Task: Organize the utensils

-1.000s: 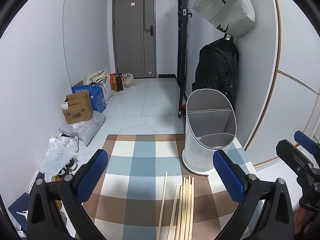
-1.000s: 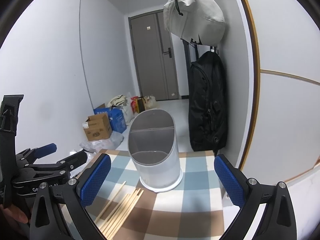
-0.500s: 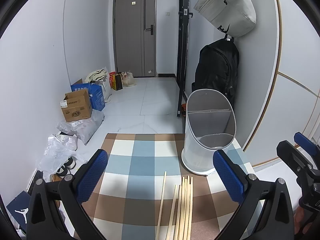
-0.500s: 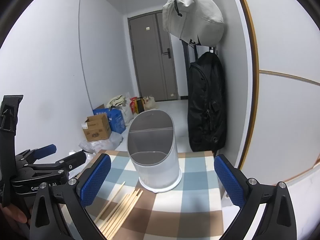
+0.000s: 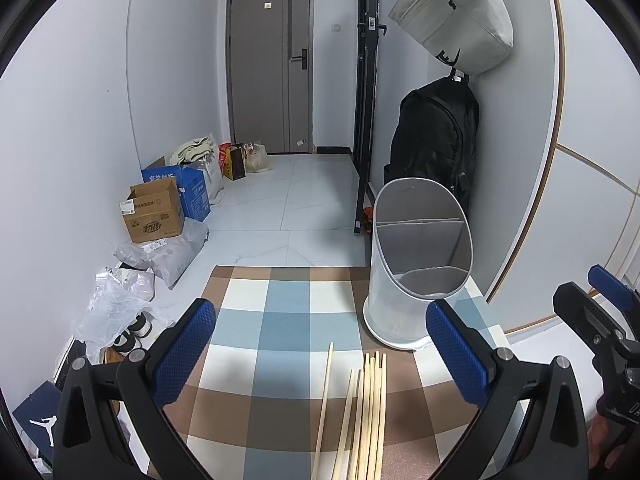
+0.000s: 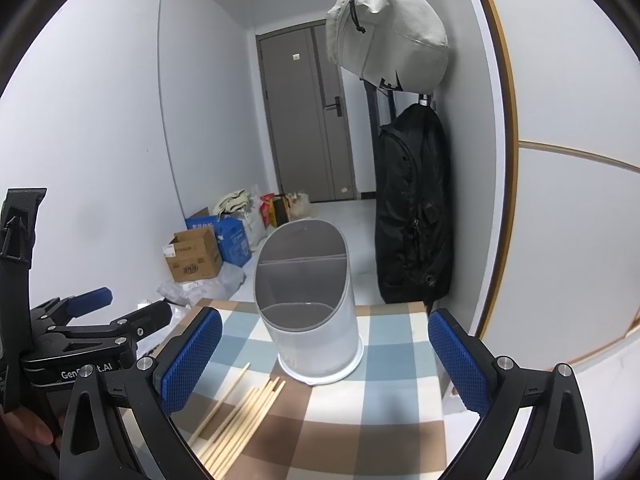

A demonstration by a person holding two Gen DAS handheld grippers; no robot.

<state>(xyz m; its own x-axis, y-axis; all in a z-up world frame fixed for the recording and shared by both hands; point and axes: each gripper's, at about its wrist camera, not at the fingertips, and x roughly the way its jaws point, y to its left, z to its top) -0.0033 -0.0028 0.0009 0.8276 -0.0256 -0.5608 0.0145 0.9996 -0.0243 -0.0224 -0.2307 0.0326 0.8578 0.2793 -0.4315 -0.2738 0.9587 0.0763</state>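
Several wooden chopsticks point(image 5: 366, 412) point(image 6: 240, 412) lie side by side on a checked cloth point(image 5: 280, 320) point(image 6: 392, 380), one a little apart to the left. Behind them stands a white utensil holder point(image 5: 416, 272) point(image 6: 310, 312) with a slanted rim and a divider inside. My left gripper point(image 5: 320, 352) hovers open just in front of the chopsticks, nothing between its blue pads. My right gripper point(image 6: 324, 360) is open too, facing the holder, with the chopsticks at its lower left. Each gripper shows at the edge of the other's view.
The cloth's far edge drops to a tiled floor point(image 5: 280, 208). Cardboard boxes point(image 5: 154, 212) and plastic bags point(image 5: 120, 300) line the left wall. A black backpack point(image 5: 436, 148) and a grey bag point(image 5: 452, 16) hang on the right wall behind the holder.
Both views have drifted very slightly; the chopsticks and the holder have not moved, and both grippers have stayed open.
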